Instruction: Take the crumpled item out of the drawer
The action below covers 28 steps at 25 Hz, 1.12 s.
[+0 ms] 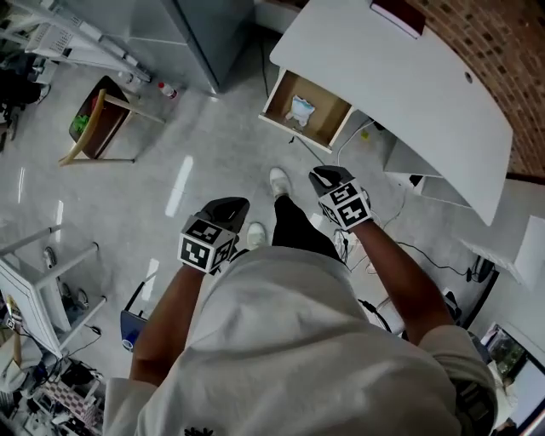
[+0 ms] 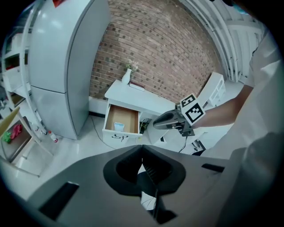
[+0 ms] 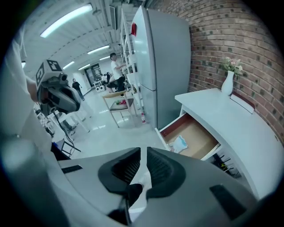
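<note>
Standing on pale floor (image 1: 192, 174), facing white bench (image 1: 409, 94), well back from it. Holding L tool (image 1: 232, 207) and R tool (image 1: 326, 176) out in front at approx waist level, side by side, apart from each other, marker cubes up, noses aimed toward bench. No contact w/ anything.

L tool: clenched, jaw tips meeting, nothing between. R tool: clenched too, down to a hairline slit, likewise empty.

Under bench's end nearest fridge (image 1: 213, 34): drawer (image 1: 288, 129), pulled open, white front, wooden inside. In it: crumpled item (image 1: 301, 111), pale whitish-blue, lying alone on wooden bottom, approx mid-width, somewhat nearer front panel than back. Untouched, well apart from both tools.

On bench top: white vase (image 3: 227, 82) w/ small flowers, up against brick wall (image 3: 222, 35); just beside vase, flat dark-red thing (image 1: 396, 13), too small to identify. Under bench, beside drawer: tangle of cables (image 1: 366, 136).

On floor by fridge's foot: small bottle (image 1: 166, 88) w/ red cap. Further along: low wooden cart (image 1: 98, 123), something green and red on its shelf. White shoes (image 1: 278, 180) below, between the two tools in head view. In R tool view, far down the hall: several people, blurred by distance.
</note>
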Each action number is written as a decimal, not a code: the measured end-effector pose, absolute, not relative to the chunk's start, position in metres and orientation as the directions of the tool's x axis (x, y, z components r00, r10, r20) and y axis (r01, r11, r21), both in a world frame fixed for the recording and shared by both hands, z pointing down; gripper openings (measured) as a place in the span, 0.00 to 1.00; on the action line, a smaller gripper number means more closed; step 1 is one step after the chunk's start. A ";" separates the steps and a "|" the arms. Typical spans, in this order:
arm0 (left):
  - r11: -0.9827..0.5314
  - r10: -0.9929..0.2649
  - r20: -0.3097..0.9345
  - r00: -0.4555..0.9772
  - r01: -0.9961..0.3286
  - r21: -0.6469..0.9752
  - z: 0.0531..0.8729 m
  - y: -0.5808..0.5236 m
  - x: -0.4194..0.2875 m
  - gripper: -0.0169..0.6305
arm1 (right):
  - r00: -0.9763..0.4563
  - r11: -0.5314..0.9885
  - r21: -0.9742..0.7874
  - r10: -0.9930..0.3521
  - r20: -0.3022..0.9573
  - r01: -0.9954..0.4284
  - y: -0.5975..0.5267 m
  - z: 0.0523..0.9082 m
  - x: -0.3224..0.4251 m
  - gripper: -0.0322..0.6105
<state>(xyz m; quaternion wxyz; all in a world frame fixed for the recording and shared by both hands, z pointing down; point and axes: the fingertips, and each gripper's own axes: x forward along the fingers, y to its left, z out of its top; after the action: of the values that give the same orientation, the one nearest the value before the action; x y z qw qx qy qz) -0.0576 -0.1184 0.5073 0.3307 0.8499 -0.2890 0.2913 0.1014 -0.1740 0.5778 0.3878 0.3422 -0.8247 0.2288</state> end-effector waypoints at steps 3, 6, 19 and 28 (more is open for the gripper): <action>-0.606 -0.283 0.708 0.647 -0.693 0.391 0.519 -0.164 -0.036 0.06 | -0.440 0.679 -0.076 -0.382 0.813 -0.730 -0.249 0.615 0.122 0.16; -0.583 -0.268 0.721 0.638 -0.704 0.406 0.534 -0.197 -0.020 0.06 | -0.406 0.710 -0.046 -0.347 0.846 -0.702 -0.306 0.663 0.131 0.16; -0.527 -0.226 0.736 0.638 -0.716 0.459 0.602 -0.276 0.007 0.06 | -0.320 0.802 -0.030 -0.203 0.925 -0.597 -0.420 0.840 0.123 0.18; -0.456 -0.225 0.740 0.633 -0.740 0.495 0.647 -0.287 -0.008 0.06 | -0.235 0.856 0.003 -0.145 0.961 -0.516 -0.452 0.936 0.117 0.20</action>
<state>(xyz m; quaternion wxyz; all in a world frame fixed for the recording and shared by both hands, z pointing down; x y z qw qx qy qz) -0.0075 -0.2875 0.6468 0.4250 0.7976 -0.3026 0.3028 0.1166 -0.4516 0.9361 0.5799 0.2150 -0.7693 0.1600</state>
